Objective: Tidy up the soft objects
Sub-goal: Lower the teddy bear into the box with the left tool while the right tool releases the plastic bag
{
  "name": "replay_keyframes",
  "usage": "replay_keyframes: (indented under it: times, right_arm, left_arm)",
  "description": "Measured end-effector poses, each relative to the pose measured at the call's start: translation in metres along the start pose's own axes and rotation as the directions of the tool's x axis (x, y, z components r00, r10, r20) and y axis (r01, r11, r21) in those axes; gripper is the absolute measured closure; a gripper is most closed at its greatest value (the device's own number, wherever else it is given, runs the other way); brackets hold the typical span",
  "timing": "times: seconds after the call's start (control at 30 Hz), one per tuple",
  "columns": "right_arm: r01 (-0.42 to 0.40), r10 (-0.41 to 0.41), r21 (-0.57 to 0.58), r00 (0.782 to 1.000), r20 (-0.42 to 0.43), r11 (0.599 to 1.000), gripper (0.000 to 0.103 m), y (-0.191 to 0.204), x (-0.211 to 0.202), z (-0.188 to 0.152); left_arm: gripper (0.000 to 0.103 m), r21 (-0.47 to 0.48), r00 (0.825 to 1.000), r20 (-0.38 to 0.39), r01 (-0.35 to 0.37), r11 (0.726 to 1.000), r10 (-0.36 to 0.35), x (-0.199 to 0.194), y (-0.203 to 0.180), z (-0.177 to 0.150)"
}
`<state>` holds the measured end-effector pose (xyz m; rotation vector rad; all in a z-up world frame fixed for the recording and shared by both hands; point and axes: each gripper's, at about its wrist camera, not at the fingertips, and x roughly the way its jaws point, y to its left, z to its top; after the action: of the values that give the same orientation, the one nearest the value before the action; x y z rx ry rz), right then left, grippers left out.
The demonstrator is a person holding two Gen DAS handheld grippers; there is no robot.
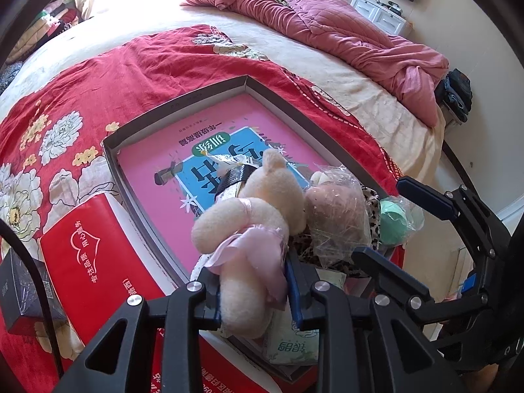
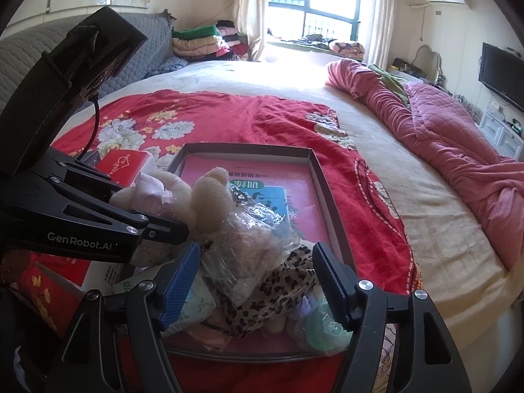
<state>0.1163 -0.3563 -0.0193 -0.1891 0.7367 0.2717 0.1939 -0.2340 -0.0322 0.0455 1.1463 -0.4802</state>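
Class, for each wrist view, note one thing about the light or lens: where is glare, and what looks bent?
Right wrist view: the window is blown out white, washing the bed sheet below it; the bed's edge curves from fisheye. Left wrist view: even daylight, no strong glare; the box rim bows, and dark corners vignette the frame.
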Motion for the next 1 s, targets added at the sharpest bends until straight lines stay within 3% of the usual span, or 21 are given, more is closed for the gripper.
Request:
replay_keyframes:
  times: [0.37, 0.57, 1.0]
  right_arm:
    - [0.034, -0.033, 0.045, 0.999, -0.021, 0.998, 0.029, -0.009, -0.002, -0.001]
    - [0.047, -0.046, 0.051, 0.999, -0.027, 0.998, 0.029, -0.010, -0.002, -0.002]
    - [0.048, -0.044, 0.087, 0.998, -0.043, 0.995, 0.026, -0.012, -0.006, -0.001]
  left_arm:
    - [0.069, 0.011, 1.000, 0.007, -0.005, 1.000, 0.005, -0.001, -0.003, 0.000]
    - [0.052, 0.033, 1.000, 0.023, -0.021, 0.999, 0.020, -0.005, -0.007, 0.000]
    - [0.038, 0.033, 0.999, 0.041, -0.033, 0.999, 0.032, -0.015, -0.006, -0.002]
